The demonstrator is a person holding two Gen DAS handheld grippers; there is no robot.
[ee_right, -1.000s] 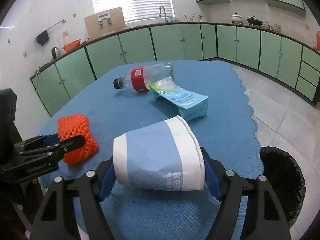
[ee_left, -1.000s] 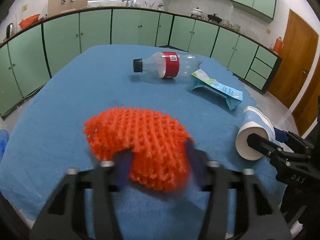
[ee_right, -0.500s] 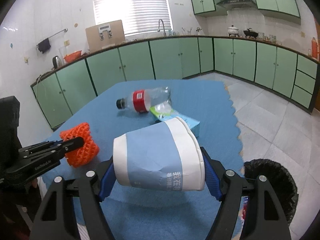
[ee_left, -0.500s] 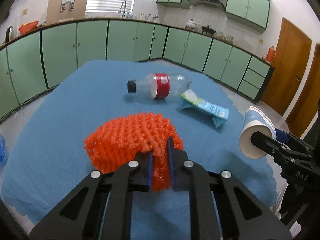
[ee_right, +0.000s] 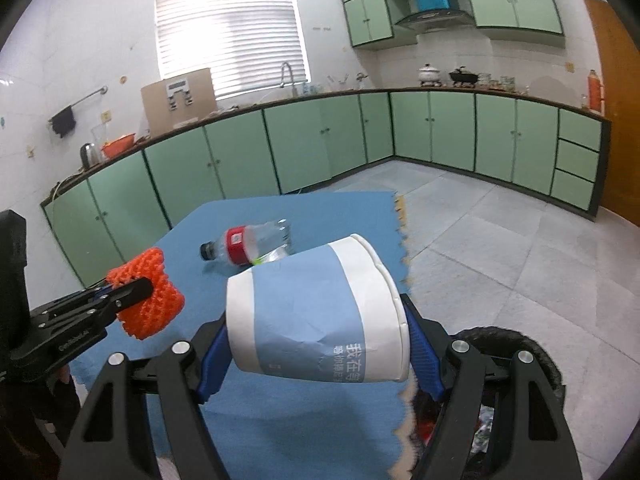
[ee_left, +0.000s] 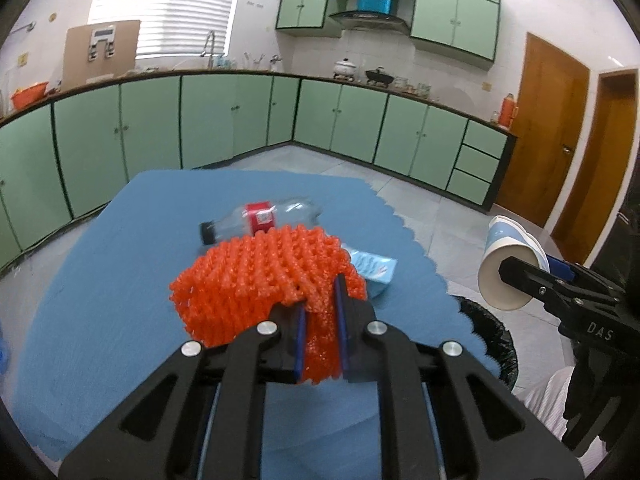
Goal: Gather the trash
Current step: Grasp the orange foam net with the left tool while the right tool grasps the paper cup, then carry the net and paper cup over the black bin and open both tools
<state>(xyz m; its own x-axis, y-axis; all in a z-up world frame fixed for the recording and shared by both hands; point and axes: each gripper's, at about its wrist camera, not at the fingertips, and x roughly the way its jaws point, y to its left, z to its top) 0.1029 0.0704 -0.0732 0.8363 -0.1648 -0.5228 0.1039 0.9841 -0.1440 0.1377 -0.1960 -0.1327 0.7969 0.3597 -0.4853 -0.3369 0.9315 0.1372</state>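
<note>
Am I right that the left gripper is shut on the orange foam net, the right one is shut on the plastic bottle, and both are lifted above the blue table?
Not quite. The right gripper is shut on the blue-and-white paper cup, as the right wrist view shows. The plastic bottle lies on the blue table. The left gripper does hold the orange foam net, lifted.

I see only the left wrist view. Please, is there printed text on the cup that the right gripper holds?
Observer: Yes, the paper cup carries dark Chinese characters on its blue band.
Operator: Is something already inside the bin?
Observer: The black bin shows colourful scraps inside, under the right gripper.
Operator: Does the orange net hang free?
Observer: Yes, the orange foam net is lifted clear of the blue tablecloth in the left gripper.
</note>
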